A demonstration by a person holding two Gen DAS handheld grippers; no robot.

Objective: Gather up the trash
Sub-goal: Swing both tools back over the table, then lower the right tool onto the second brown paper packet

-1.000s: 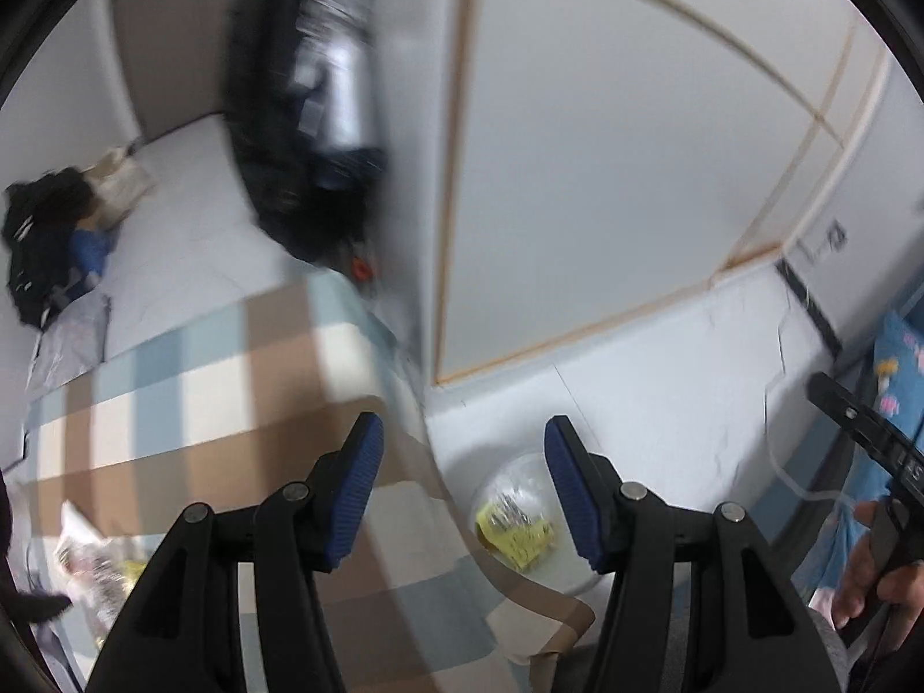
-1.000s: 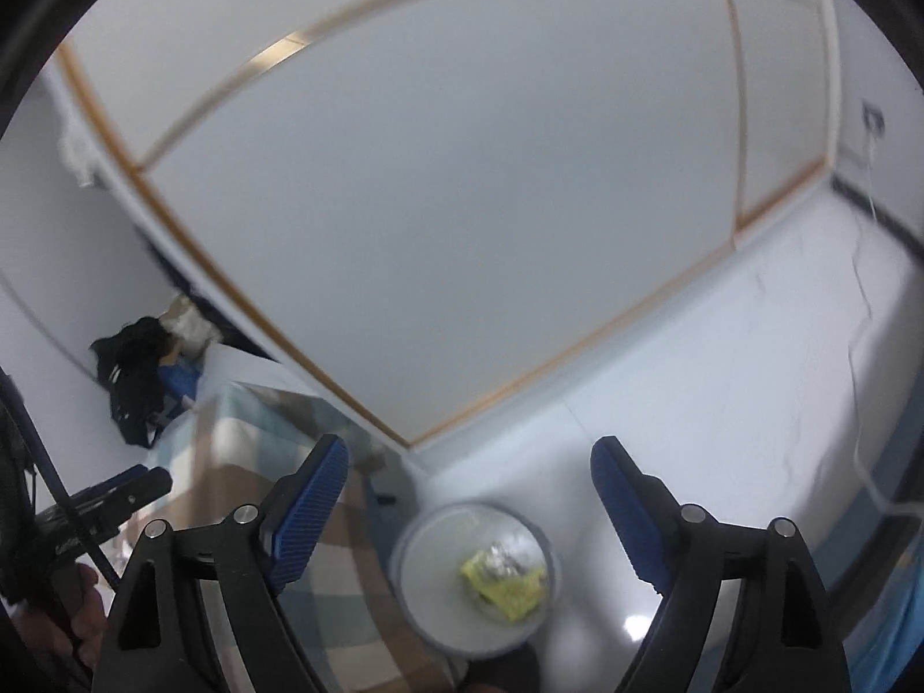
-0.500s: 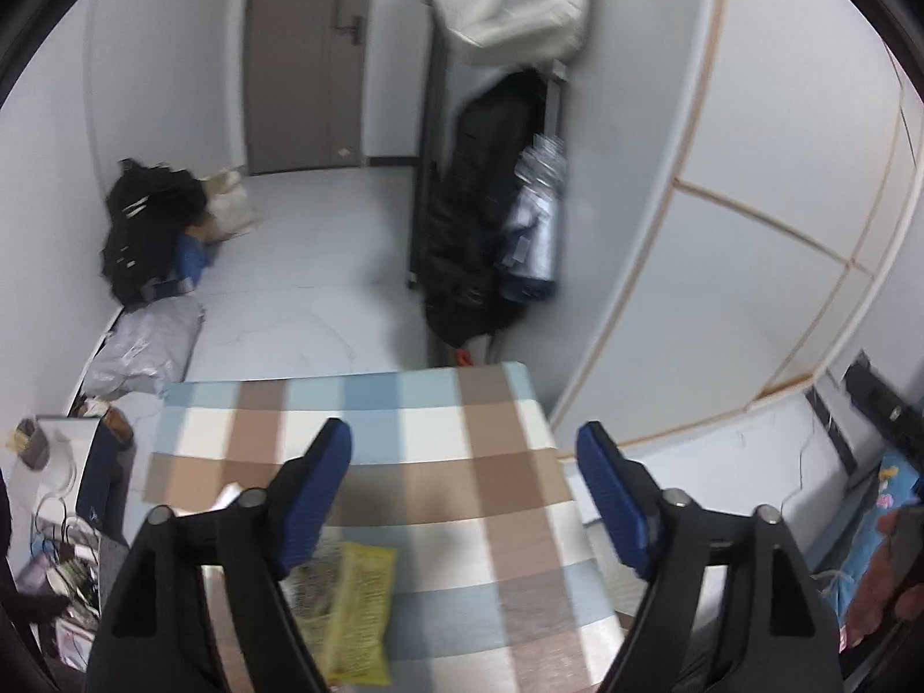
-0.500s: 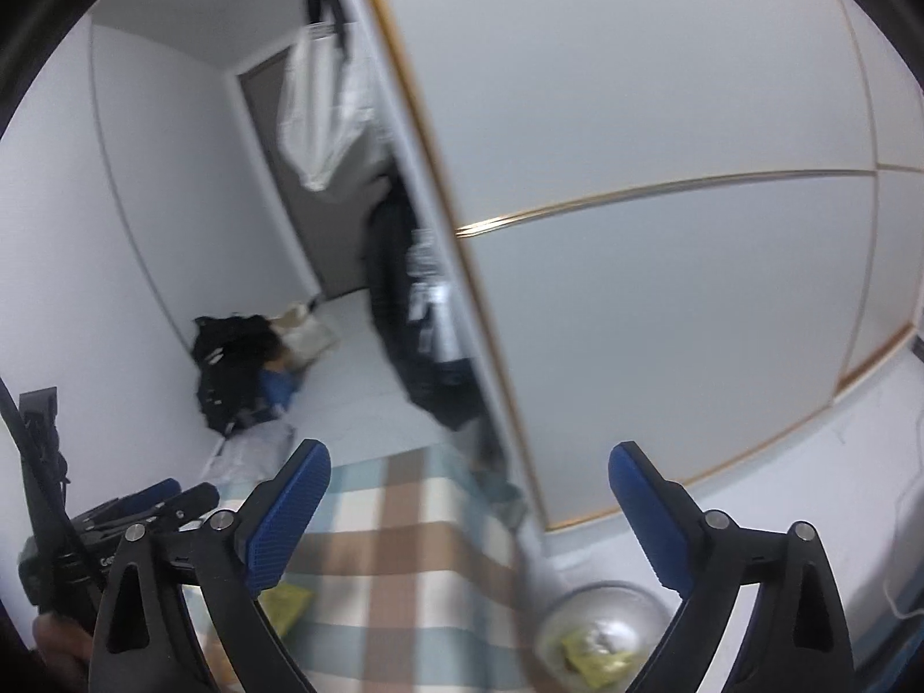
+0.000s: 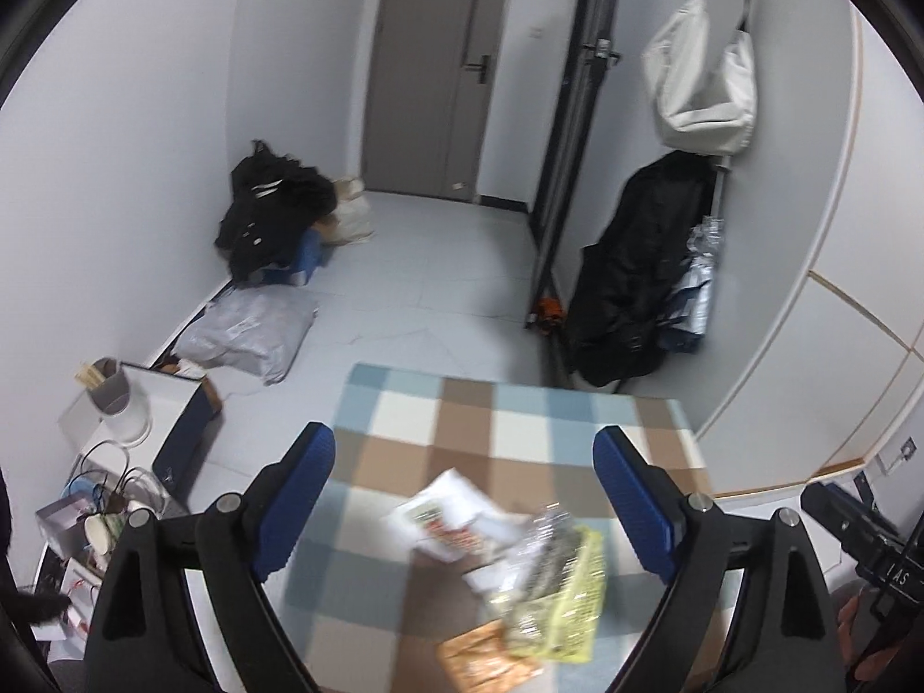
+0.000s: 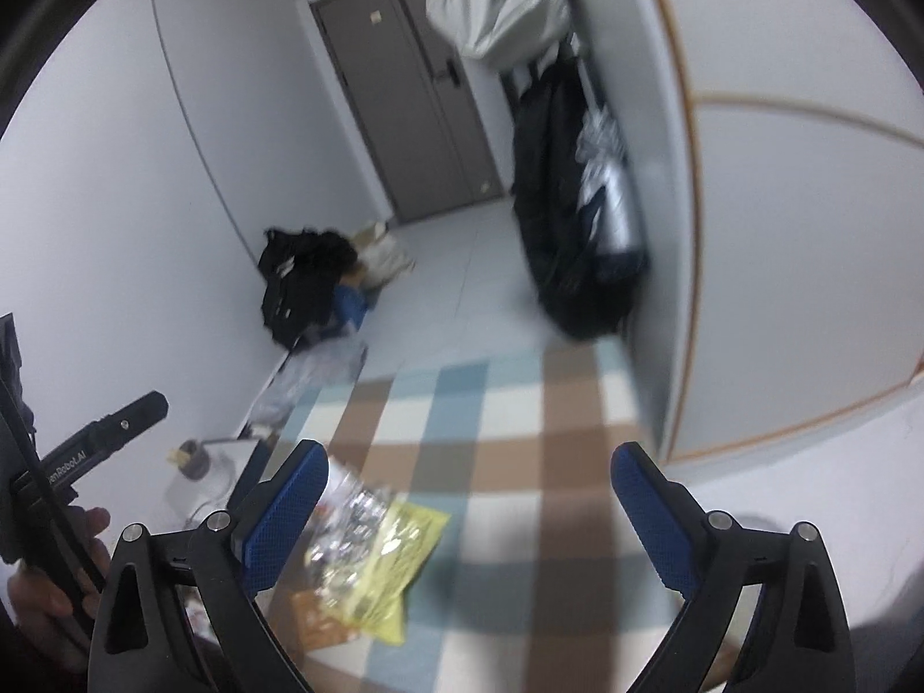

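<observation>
Trash lies on a table with a blue, brown and white checked cloth (image 5: 520, 421): a yellow wrapper (image 5: 563, 615), a crumpled clear wrapper (image 5: 546, 548), a white printed paper (image 5: 450, 511) and an orange packet (image 5: 485, 661). My left gripper (image 5: 465, 499) is open and empty above the pile, which lies between and just below its blue fingers. My right gripper (image 6: 470, 511) is open and empty; the yellow wrapper (image 6: 384, 557) and clear wrapper (image 6: 352, 511) lie by its left finger. The orange packet (image 6: 315, 615) shows below them.
Beyond the table is a pale floor with a black bag (image 5: 271, 211), a grey plastic bag (image 5: 248, 332) and a grey door (image 5: 433, 69). Coats and a white bag (image 5: 701, 92) hang at the right. A cluttered shelf with a cup (image 5: 118, 398) stands left of the table.
Both grippers swung up and left, away from the floor bin with the yellow wrapper, to face the table. The trash pile now lies between the left fingers.
</observation>
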